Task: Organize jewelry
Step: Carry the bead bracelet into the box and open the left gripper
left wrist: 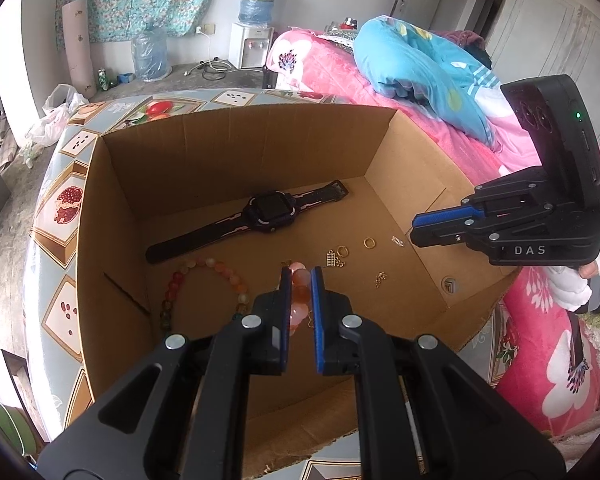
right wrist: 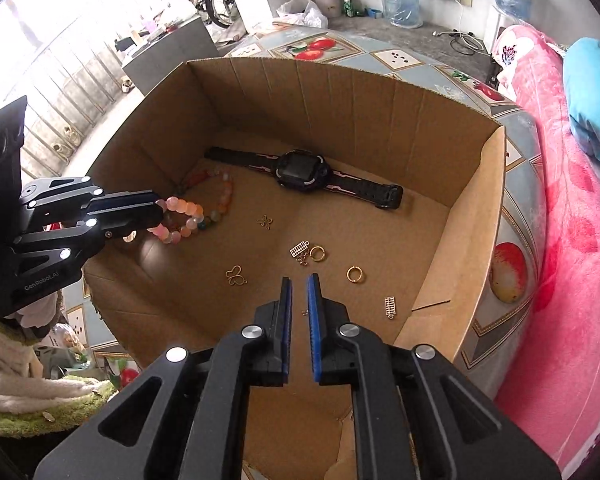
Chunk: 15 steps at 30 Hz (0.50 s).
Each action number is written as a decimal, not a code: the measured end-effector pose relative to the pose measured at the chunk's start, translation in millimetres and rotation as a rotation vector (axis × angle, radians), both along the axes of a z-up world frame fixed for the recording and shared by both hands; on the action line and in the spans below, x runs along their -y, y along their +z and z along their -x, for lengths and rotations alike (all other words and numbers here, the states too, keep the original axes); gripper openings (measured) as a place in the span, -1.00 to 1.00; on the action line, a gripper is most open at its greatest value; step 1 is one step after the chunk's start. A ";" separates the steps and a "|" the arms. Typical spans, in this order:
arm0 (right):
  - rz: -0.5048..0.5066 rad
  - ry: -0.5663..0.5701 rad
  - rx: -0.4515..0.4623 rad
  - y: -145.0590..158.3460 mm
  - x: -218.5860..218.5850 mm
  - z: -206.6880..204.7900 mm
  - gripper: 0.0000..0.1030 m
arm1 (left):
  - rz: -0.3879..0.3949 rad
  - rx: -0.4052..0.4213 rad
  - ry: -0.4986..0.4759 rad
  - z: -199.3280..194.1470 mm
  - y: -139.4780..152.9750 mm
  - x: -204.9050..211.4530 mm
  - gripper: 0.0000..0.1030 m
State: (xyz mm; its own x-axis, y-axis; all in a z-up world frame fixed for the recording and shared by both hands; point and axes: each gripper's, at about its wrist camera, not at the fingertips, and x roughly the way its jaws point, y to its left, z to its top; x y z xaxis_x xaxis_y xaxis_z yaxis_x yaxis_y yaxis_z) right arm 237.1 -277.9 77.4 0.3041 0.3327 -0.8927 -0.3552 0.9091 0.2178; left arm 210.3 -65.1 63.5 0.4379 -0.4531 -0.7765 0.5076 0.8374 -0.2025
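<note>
Clearly the left tongs (left wrist: 300, 276) are clamped on a pink and orange beaded bracelet (right wrist: 180, 216), the beads pinched between the blue pads and the rest of the loop hanging free above the floor of the open brown cardboard box (left wrist: 240, 144). Just ahead and left of those tongs lies a second multicoloured bead bracelet (left wrist: 204, 272), and beyond it a black wristwatch with a pink-trimmed strap (left wrist: 260, 212). The right tongs (right wrist: 299, 280) hover nearly closed with only a narrow gap, holding nothing; ahead of them sit two small gold rings (right wrist: 355, 274), tiny gold charms (right wrist: 300, 250) and a butterfly-shaped gold pendant (right wrist: 236, 276). The held bracelet is probably light and limp, its round glossy beads prone to rolling out of a pinch, so gripping across one bead or the cord between two seems safest. The rings look hard and slippery, best taken across the band.
</note>
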 end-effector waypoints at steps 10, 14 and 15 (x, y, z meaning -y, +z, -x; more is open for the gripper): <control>-0.053 -0.060 0.152 33.4 15.4 11.3 -0.25 | -0.056 -0.060 0.001 -14.2 -10.8 10.4 -0.83; -0.072 -0.060 0.172 37.4 18.2 12.9 -0.24 | -0.096 -0.097 -0.005 -18.1 -18.1 16.6 -0.83; -0.077 -0.058 0.173 37.2 18.4 12.8 -0.24 | -0.116 -0.097 -0.001 -18.6 -19.8 17.6 -0.83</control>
